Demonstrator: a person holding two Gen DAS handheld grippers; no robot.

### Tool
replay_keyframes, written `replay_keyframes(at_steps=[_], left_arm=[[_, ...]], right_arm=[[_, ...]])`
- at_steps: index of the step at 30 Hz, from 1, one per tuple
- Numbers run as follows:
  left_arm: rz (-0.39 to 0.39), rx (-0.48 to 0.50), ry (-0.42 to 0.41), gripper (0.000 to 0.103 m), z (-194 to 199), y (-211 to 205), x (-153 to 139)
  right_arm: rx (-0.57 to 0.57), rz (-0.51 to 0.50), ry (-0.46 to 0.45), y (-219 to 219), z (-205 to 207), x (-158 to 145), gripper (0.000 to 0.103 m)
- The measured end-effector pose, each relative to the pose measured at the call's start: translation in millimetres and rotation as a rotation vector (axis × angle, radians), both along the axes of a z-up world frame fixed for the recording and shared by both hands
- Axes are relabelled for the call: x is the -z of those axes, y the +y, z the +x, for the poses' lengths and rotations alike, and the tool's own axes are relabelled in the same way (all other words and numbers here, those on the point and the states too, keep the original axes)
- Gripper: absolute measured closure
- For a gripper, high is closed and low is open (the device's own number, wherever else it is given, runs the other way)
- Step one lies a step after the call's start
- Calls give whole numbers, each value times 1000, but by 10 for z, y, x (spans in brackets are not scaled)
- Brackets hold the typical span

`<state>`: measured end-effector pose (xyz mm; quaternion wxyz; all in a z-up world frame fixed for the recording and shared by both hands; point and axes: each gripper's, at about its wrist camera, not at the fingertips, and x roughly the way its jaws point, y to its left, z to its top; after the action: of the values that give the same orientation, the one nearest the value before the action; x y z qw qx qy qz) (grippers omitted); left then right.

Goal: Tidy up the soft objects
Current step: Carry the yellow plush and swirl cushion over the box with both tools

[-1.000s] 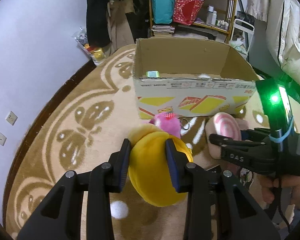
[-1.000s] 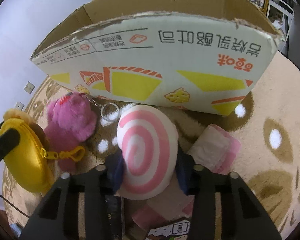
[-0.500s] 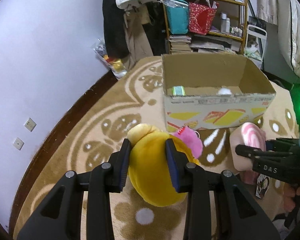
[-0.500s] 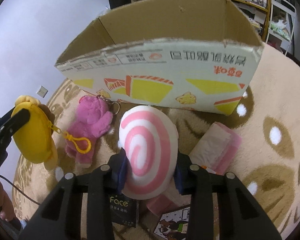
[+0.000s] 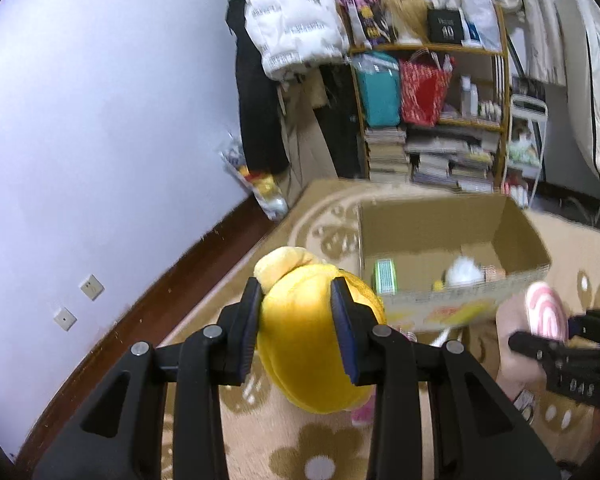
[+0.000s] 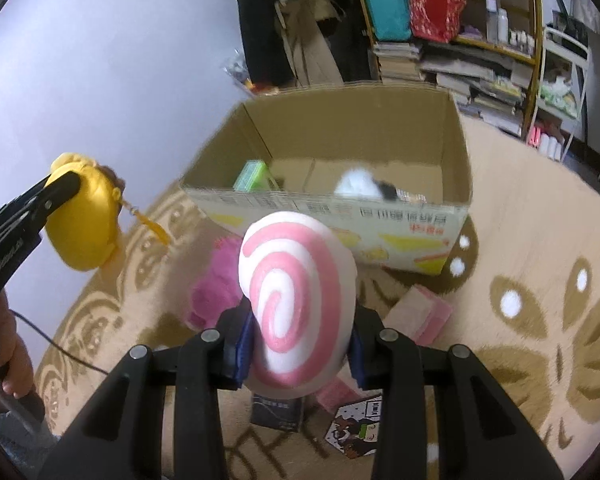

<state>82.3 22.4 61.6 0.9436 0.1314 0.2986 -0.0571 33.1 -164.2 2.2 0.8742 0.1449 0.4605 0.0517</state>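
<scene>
My left gripper (image 5: pixel 298 328) is shut on a yellow plush pouch (image 5: pixel 304 340) and holds it in the air, left of the cardboard box (image 5: pixel 432 216). The pouch also shows in the right wrist view (image 6: pixel 86 224) with a yellow clip dangling. My right gripper (image 6: pixel 298 348) is shut on a white plush with a pink swirl (image 6: pixel 296 300), held above the rug in front of the box (image 6: pixel 380 112). The swirl plush shows in the left wrist view (image 5: pixel 546 314). A pink plush bear (image 6: pixel 216 288) lies on the rug below it.
The box holds a green packet (image 6: pixel 252 176) and a white fluffy toy (image 6: pixel 358 182). A pink folded pack (image 6: pixel 420 312), a dark packet (image 6: pixel 276 412) and a sticker card (image 6: pixel 358 426) lie on the patterned rug (image 6: pixel 532 232). A cluttered shelf (image 5: pixel 440 120) stands behind.
Both grippers have risen with their plush toys, from near the rug to above the box's rim height. The box's inside now shows in both views.
</scene>
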Motion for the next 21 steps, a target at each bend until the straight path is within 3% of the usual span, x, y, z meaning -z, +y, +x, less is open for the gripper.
replay_keyframes(at_steps=[5,10,13,21], left_arm=[[-19,3,-103,70,31,-117,-405],[-85,82,-133,70,238,-281,-644],[-70,99,-164,70,340,-433,-672],[-42,121,-124,70,705,-794,-424]], right_arm=[[9,-56,-93,112,9,-348,63],[37,-88,-160,93,103,-582,62],[52,-94,-179,44,193,-676,62],[84,-104,-211,-59,505,-744,60]])
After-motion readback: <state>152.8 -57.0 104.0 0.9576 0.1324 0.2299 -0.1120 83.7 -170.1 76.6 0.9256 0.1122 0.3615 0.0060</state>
